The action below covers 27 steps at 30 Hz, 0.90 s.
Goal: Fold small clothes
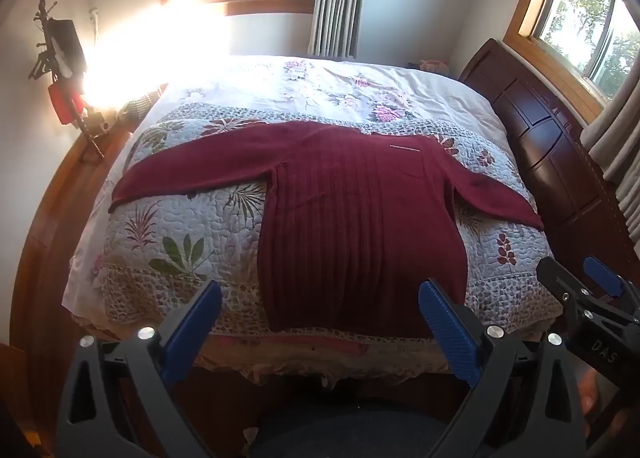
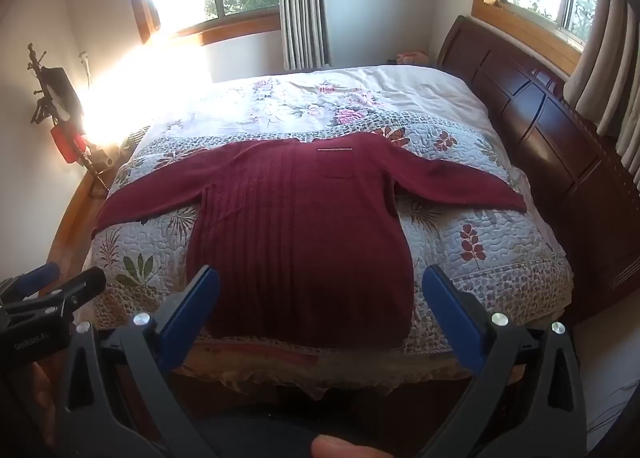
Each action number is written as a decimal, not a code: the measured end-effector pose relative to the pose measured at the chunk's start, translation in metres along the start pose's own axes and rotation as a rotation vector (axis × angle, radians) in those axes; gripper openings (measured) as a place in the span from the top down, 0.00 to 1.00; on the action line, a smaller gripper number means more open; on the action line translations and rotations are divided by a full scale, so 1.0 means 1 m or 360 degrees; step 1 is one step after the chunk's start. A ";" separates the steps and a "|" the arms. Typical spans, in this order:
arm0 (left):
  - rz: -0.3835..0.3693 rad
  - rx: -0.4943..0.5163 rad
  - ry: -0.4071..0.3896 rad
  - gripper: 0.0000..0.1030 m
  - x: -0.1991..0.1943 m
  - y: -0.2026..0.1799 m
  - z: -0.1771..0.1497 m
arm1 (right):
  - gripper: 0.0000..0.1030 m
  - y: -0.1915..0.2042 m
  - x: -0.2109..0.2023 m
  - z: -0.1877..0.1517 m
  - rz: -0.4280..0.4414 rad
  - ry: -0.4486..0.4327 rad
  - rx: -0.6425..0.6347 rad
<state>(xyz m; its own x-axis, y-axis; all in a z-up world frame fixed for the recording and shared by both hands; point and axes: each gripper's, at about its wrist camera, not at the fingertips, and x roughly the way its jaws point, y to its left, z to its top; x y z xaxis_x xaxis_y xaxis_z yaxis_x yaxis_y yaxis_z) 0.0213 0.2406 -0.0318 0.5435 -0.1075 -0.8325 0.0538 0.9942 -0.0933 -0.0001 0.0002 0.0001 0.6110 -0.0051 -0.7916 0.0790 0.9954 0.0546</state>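
Tripod stand: stands at the far left against the wall, dark, with a red part low on it, partly washed out by sun glare.
Quilt: floral, covers the bed from the near edge up to a white flowered sheet behind it.
Left gripper: hovers off the near edge of the bed, blue-padded fingers spread wide, nothing between them; the sweater's hem shows in the gap.
Sweater: dark red, ribbed, lies flat on the quilt near the middle of the bed, hem toward the near edge, collar away, both sleeves stretched out sideways; a small chest pocket shows in the right wrist view.
Right gripper: also held off the near edge, just beside the left one, fingers wide apart and empty, clear of the sweater.
Headboard: dark wood, runs along the bed's right side beneath a curtained window.
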 end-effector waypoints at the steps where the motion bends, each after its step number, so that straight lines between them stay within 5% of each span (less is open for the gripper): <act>1: 0.0001 0.0001 0.0001 0.04 0.000 0.000 0.000 | 0.02 0.000 0.000 0.000 0.0001 0.0001 0.0001; 27: 0.0005 0.0001 0.0003 0.04 0.003 -0.001 0.002 | 0.02 0.000 0.000 0.000 0.0005 0.0009 0.0005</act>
<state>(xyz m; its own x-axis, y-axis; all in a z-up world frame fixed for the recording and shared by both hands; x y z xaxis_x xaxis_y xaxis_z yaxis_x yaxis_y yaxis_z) 0.0249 0.2397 -0.0333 0.5423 -0.1047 -0.8337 0.0527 0.9945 -0.0906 0.0001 0.0003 0.0000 0.6066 -0.0013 -0.7950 0.0795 0.9951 0.0590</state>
